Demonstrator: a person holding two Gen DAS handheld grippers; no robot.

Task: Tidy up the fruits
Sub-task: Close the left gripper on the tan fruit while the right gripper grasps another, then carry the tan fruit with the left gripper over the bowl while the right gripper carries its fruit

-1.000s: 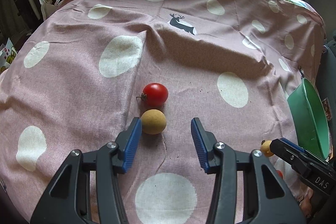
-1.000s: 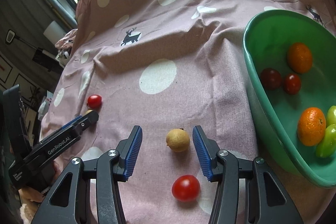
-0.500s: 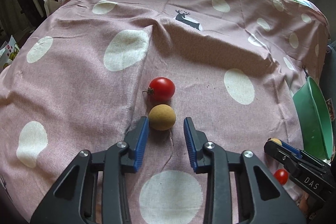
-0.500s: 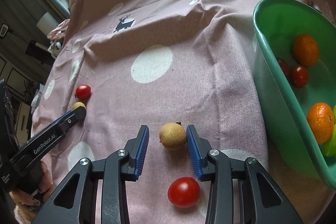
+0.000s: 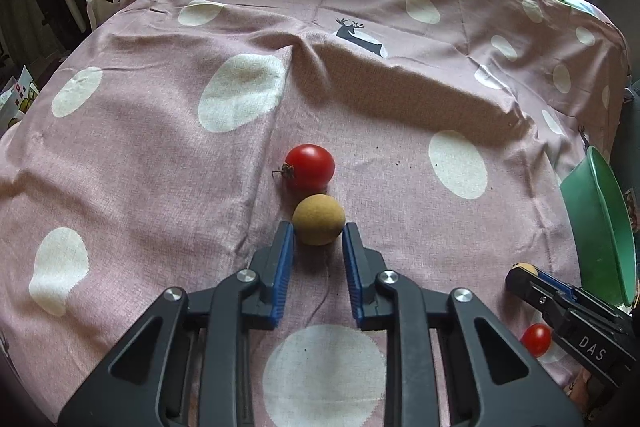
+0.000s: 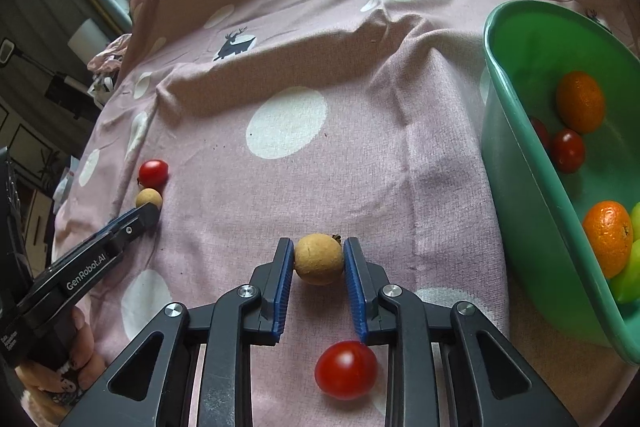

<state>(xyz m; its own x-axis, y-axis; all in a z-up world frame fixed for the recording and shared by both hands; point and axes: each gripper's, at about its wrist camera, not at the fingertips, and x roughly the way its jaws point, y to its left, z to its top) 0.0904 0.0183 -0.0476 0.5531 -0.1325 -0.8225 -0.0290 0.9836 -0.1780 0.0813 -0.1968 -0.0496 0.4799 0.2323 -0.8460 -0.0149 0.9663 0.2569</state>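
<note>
Grippers angled down, left gripper [image 5: 318, 233] and right gripper [image 6: 319, 259] clamping tan fruits.

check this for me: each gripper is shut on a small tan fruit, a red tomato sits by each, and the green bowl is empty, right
Not quite: the green bowl is not empty. The right wrist view shows oranges, dark red tomatoes and green fruit in it. The rest holds.

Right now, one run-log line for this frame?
left tongs: just closed on left longan | right tongs: just closed on right longan | both on cloth | next: basin
</note>
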